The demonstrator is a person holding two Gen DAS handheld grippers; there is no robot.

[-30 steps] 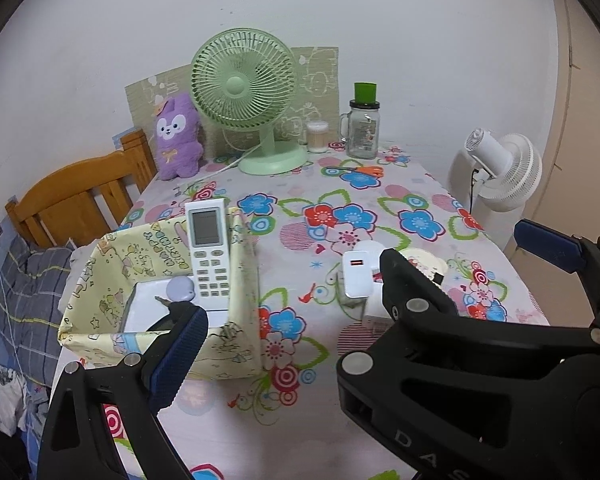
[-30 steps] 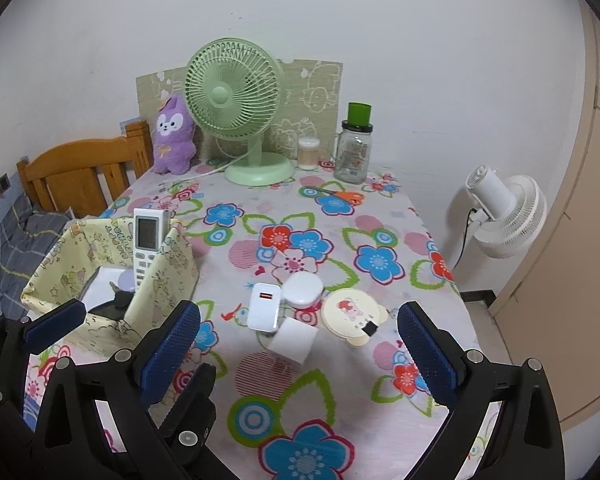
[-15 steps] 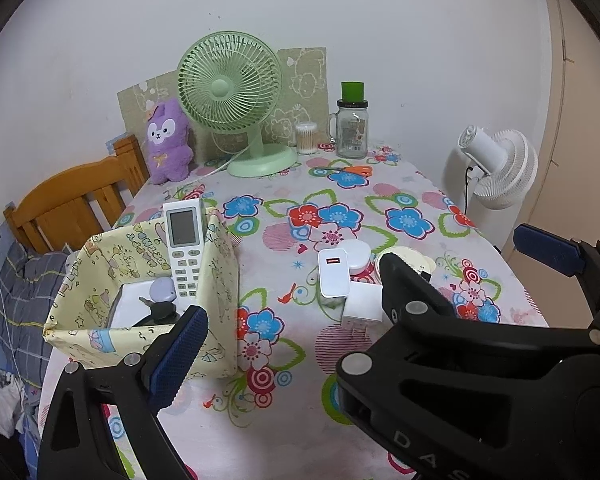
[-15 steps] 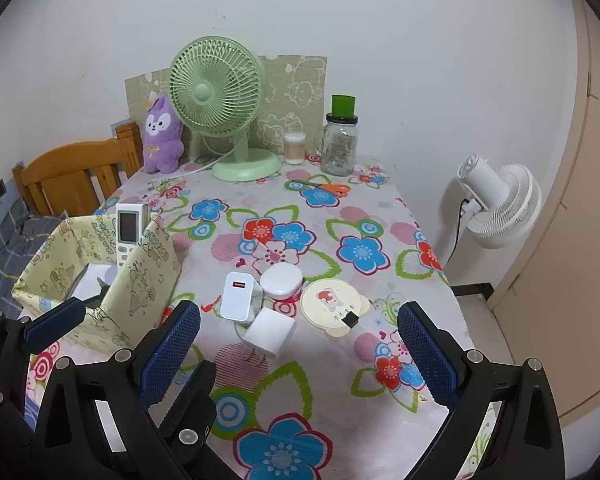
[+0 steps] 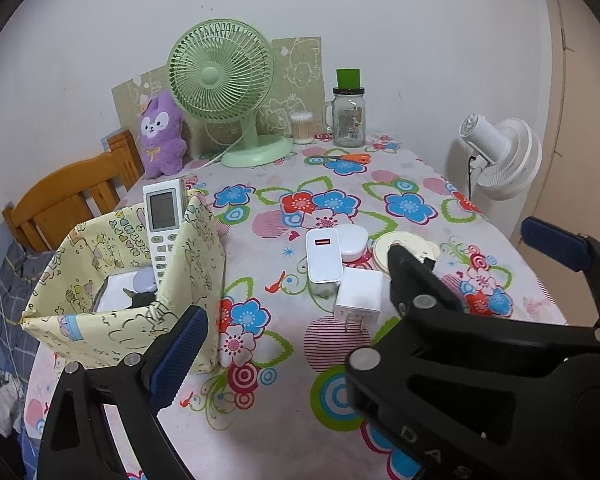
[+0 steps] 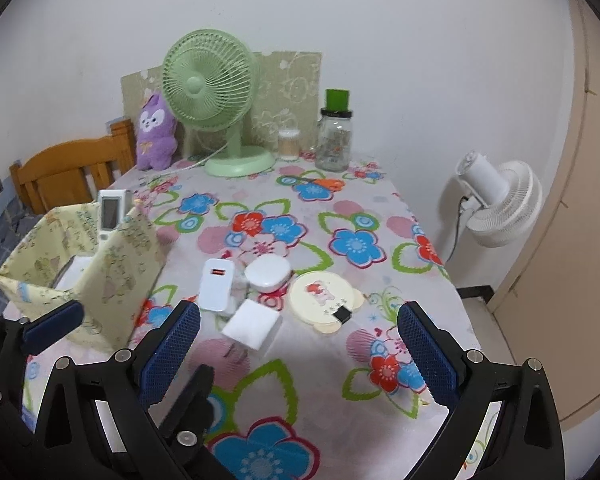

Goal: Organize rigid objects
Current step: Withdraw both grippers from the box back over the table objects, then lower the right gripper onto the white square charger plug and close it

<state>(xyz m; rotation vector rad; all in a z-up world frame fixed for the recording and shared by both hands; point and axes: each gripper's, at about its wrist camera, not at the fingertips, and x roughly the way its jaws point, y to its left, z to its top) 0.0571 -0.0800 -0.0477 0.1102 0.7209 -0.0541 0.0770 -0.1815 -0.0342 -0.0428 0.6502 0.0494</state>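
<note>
A white remote [image 5: 162,220] stands upright in the yellow fabric box [image 5: 196,264] at the table's left. At mid-table lie a white charger with an orange port [image 5: 322,256], a white cube plug [image 5: 358,290], a round white case [image 5: 354,240] and a cream round compact [image 6: 324,296]. My left gripper [image 5: 300,344] hangs open and empty in front of the box. Its right finger is hidden behind the right gripper's black body. My right gripper [image 6: 298,344] is open and empty, short of the cube plug [image 6: 252,324] and the charger [image 6: 217,284].
At the back stand a green fan [image 5: 224,80], a purple plush [image 5: 162,136], a swab tub [image 5: 302,127] and a green-lidded jar [image 5: 348,120]. Orange scissors [image 5: 352,158] lie nearby. A white fan [image 5: 500,156] sits past the right edge, a wooden chair [image 5: 72,196] at the left.
Both views have drawn back and drifted right, so the box and chargers sit further left and look smaller. Both grippers stayed open and nothing on the table moved.
</note>
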